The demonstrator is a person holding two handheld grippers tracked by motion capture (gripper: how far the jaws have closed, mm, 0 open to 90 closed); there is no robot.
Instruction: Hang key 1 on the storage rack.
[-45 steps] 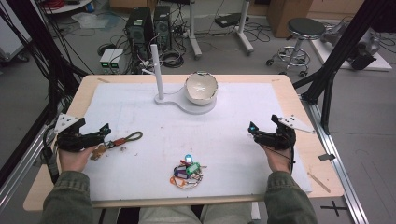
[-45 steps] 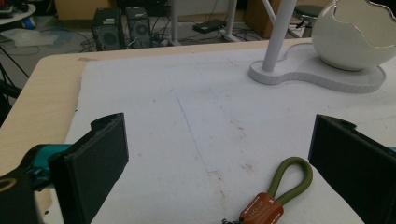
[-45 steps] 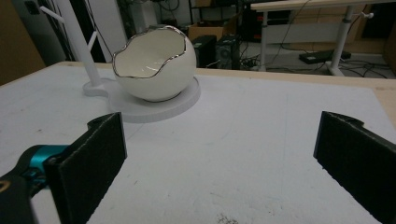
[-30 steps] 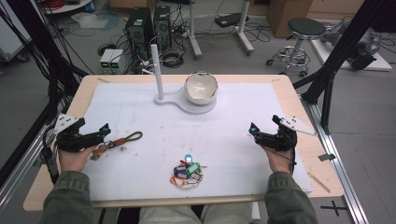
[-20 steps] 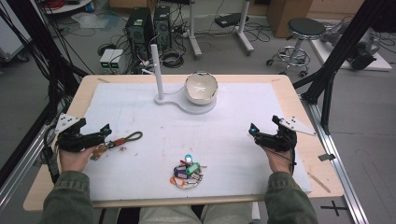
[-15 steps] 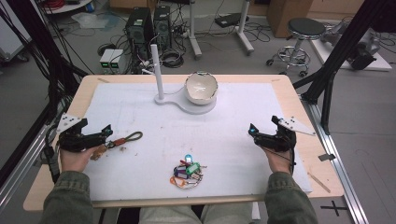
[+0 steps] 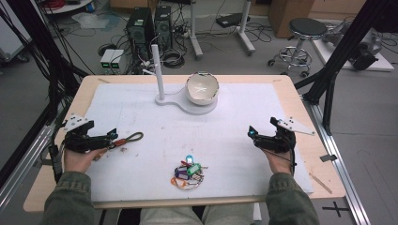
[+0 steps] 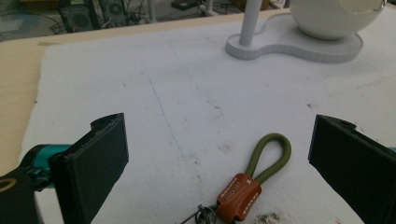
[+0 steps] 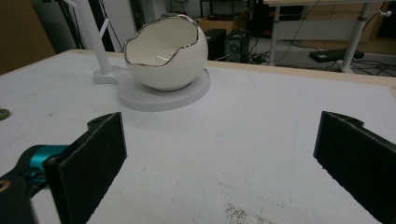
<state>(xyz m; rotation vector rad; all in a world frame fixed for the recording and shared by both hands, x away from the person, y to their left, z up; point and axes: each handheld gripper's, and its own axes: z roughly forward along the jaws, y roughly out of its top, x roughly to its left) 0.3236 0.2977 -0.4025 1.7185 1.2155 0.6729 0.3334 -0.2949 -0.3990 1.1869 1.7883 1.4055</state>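
Observation:
A keyring with an olive loop strap and an orange leather tab (image 7: 127, 138) (image 8: 254, 177) lies on the white mat just ahead of my left gripper (image 7: 110, 137) (image 8: 217, 175), which is open, the strap between its jaws but untouched. My right gripper (image 7: 252, 135) (image 9: 219, 172) is open over bare mat at the right. A white egg-shaped bowl (image 7: 202, 88) (image 9: 164, 52) rests on a white base with an upright post (image 7: 157, 71) at the back middle. A pile of colourful key tags (image 7: 188, 172) lies at the front middle.
The white mat (image 7: 225, 136) covers most of a wooden table (image 7: 307, 126). Black frame posts (image 7: 335, 61) stand at both sides. Beyond the table are computer towers (image 7: 148, 23), cables and a stool (image 7: 302, 35).

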